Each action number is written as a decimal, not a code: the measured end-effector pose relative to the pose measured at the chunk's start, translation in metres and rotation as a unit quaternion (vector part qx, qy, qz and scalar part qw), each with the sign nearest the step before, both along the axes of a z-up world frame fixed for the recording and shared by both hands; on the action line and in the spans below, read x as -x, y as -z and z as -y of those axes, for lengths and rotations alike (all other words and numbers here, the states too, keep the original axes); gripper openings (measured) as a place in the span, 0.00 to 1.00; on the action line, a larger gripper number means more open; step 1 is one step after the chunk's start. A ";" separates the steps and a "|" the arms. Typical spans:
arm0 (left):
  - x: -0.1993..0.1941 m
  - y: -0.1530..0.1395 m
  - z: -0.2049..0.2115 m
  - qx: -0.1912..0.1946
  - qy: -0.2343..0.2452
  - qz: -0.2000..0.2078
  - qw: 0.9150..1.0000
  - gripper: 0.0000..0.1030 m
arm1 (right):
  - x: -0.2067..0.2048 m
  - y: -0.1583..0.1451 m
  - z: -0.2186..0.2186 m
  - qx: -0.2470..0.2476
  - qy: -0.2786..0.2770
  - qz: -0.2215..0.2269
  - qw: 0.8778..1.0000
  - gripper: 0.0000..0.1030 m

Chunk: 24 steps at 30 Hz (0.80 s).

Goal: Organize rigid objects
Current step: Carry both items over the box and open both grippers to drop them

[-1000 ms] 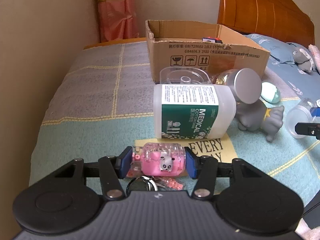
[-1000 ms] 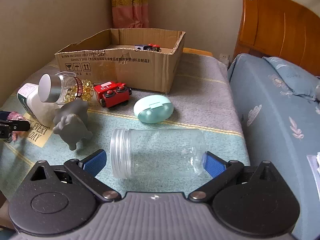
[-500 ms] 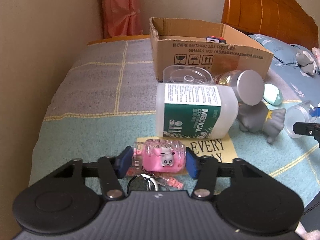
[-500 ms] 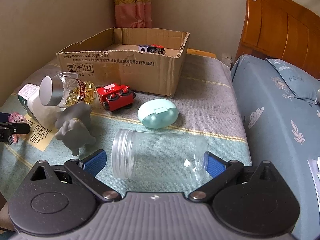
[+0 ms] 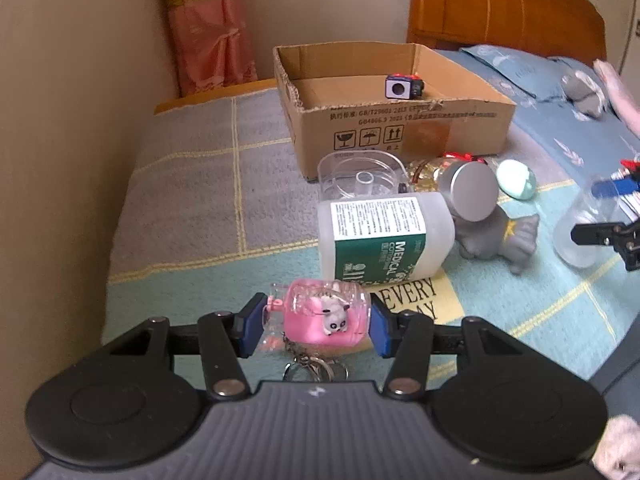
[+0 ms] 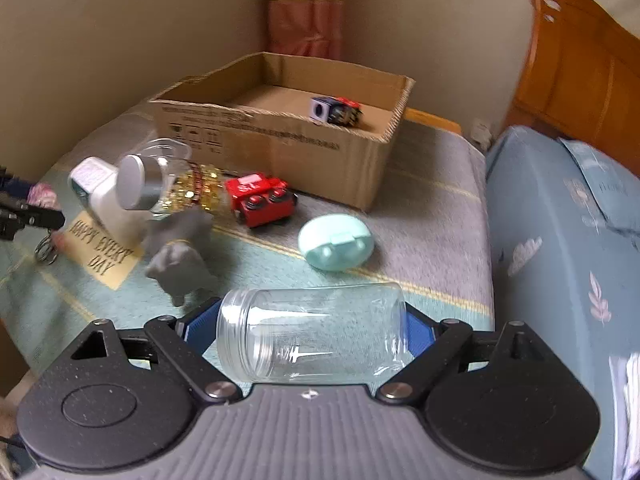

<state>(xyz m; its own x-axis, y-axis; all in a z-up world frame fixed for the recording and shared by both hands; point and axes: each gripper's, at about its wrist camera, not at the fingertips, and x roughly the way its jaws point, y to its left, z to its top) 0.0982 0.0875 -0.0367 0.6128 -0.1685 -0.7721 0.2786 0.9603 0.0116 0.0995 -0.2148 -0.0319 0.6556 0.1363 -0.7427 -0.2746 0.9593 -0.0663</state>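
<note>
Left tongs (image 5: 316,325) are pinching the pink keychain bottle (image 5: 326,312), right tongs (image 6: 308,330) squeezing the clear jar (image 6: 316,332) end to end, both lifted off the bed. That slick jar could squirt out before reaching the cardboard box (image 6: 280,136), imo.

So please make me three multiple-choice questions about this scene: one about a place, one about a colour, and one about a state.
1. Where is the small cube toy?
A. inside the cardboard box
B. on the pillow
C. under the white bottle

2. What colour is the toy train outside the box?
A. green
B. red
C. yellow

3. How is the clear jar held by the right gripper?
A. upright
B. upside down
C. on its side between the fingers

Answers: 1 A, it sits on the box floor; 2 B, its body is red; 3 C, the blue pads press its mouth and base.
</note>
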 end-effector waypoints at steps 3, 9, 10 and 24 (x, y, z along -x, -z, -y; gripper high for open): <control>0.002 -0.012 -0.003 0.001 0.009 -0.006 1.000 0.50 | -0.001 -0.010 -0.003 0.003 -0.022 0.000 1.000 0.91; -0.001 -0.040 -0.003 -0.001 0.022 0.019 1.000 0.50 | -0.008 -0.034 -0.005 -0.004 -0.039 0.017 0.999 0.91; -0.003 -0.045 -0.003 -0.002 0.023 0.024 0.999 0.50 | -0.010 -0.039 -0.005 -0.005 -0.042 0.024 0.999 0.91; -0.072 -0.109 0.023 0.008 0.054 0.082 0.995 0.50 | -0.086 -0.092 -0.009 -0.036 -0.029 0.071 0.996 0.91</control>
